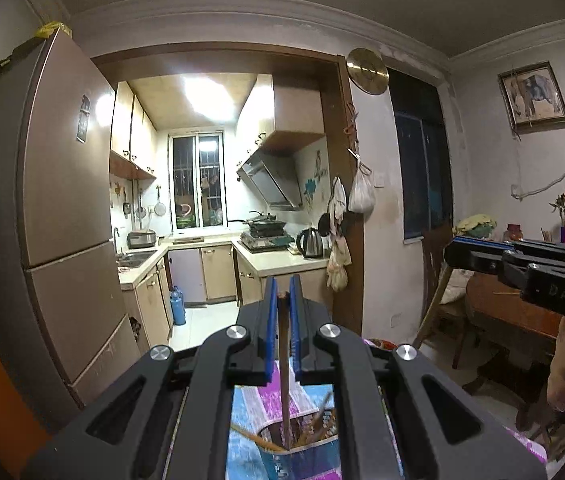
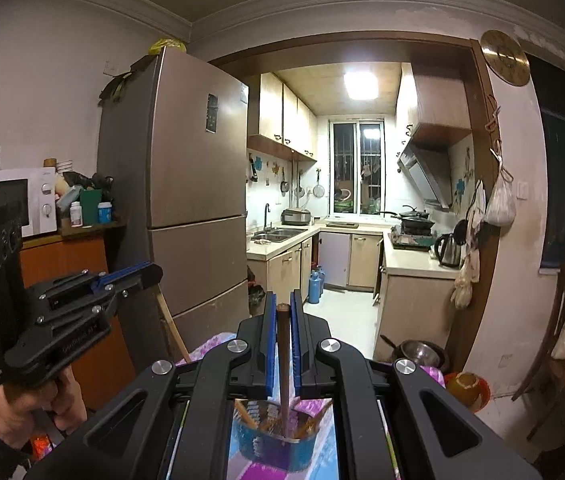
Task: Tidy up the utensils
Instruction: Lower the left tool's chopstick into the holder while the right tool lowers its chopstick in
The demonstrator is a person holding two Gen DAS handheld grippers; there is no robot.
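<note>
Two hand-held grippers [image 1: 282, 292] [image 2: 282, 304], each gripping one chopstick [image 1: 284, 360] [image 2: 283, 360]

Open air ahead; fridge [image 2: 186, 184] left, holder [image 2: 278, 436] close below.

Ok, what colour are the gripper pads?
Blue, on black fingers. The pads show best in the right wrist view, clamped on a brown chopstick.

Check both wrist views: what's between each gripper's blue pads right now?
A brown chopstick in each. Left gripper is shut on a chopstick; right gripper is shut on a chopstick. Both hang toward the holder below.
</note>
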